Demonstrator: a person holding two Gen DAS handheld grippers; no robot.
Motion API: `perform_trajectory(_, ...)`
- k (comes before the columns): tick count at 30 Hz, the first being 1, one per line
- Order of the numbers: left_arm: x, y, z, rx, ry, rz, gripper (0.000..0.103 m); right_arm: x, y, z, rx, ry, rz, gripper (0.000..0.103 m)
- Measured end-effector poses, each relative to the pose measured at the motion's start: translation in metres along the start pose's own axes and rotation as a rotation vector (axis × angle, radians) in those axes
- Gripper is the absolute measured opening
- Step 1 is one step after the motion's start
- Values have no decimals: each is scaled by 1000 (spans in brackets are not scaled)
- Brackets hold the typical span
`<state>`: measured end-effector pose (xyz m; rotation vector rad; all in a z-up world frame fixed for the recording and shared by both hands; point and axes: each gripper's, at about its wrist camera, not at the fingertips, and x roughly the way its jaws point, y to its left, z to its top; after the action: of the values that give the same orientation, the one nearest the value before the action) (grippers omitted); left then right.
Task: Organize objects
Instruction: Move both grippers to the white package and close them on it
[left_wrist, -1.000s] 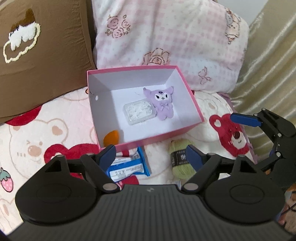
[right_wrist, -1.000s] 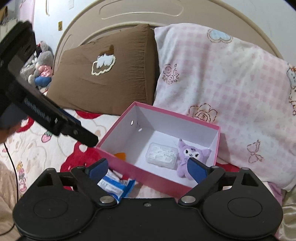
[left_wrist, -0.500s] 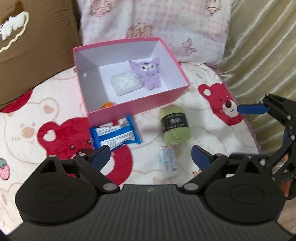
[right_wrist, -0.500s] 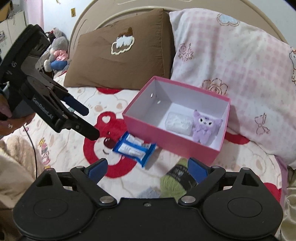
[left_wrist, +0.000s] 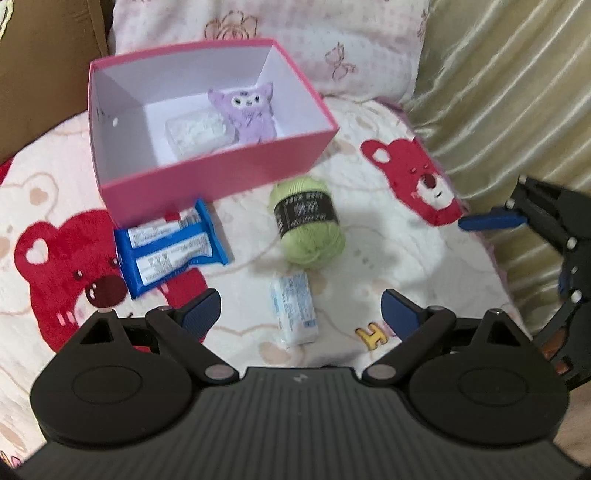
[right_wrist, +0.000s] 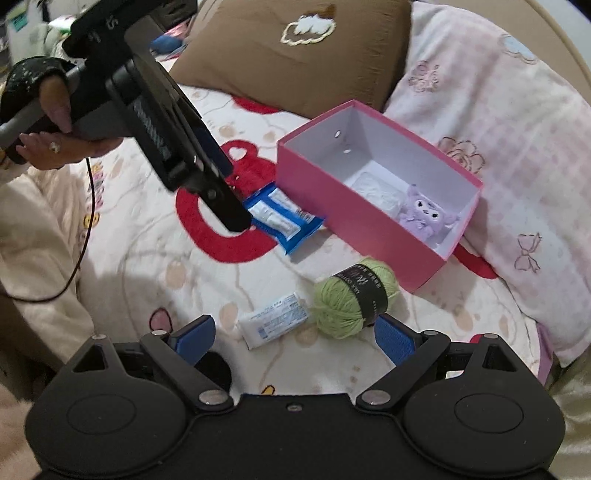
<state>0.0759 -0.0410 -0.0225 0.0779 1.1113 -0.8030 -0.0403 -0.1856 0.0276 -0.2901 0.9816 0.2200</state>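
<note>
1. My left tongs (left_wrist: 300, 314) are spread wide with nothing between the blue pads, hovering over the bed just above the white tissue pack (left_wrist: 294, 312)
2. My right tongs (right_wrist: 294, 336) are spread wide too and grip nothing; the green yarn ball (right_wrist: 354, 297) lies just ahead of them, with the tissue pack touching its left side
3. Writing I can read: very little. The yarn's black band (left_wrist: 306, 214) carries pale print too blurred to make out; the tissue pack has blue print, also unreadable; the left rig's body shows white lettering I cannot resolve in the right wrist view. A yellow letter "H" (left_wrist: 371, 334) is printed on the bedspread
4. Count outside the box: one yarn ball, one tissue pack, one blue wrapper (left_wrist: 171, 247) holding two white sachets side by side. The wrapper lies against the box's near wall
5. Count inside the pink box (left_wrist: 218, 177): one purple plush toy (left_wrist: 247, 112) and one clear plastic case (left_wrist: 195, 129) beside it, touching or nearly so. Its near corner is hidden by the wall
6. The box sits on the bedspread (left_wrist: 388, 251), which has red bear prints, close in front of one brown pillow (right_wrist: 295, 55) and one pink checked pillow (right_wrist: 517, 129)
</note>
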Motion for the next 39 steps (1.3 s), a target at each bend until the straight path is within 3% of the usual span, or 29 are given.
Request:
perform_trajectory(10, 53, 5, -42, -65, 21, -23, 92, 51, 3, -15, -74, 81, 105, 95)
perform_trajectory(17, 72, 19, -63, -168, -59, -45, 92, 109, 19, -21, -131, 118, 90, 95)
perform_trajectory(22, 87, 24, -75, -192, -56, -41, 91, 151, 26, -26, -171, 160, 88, 95)
perform_trajectory(32, 112, 45, -91, -329, -50, -106, 70, 172, 38, -26, -268, 107, 57, 95)
perform_trajectory(39, 118, 38, -92, -310, -38, -107, 52, 190, 31, -24, -256, 123, 67, 95)
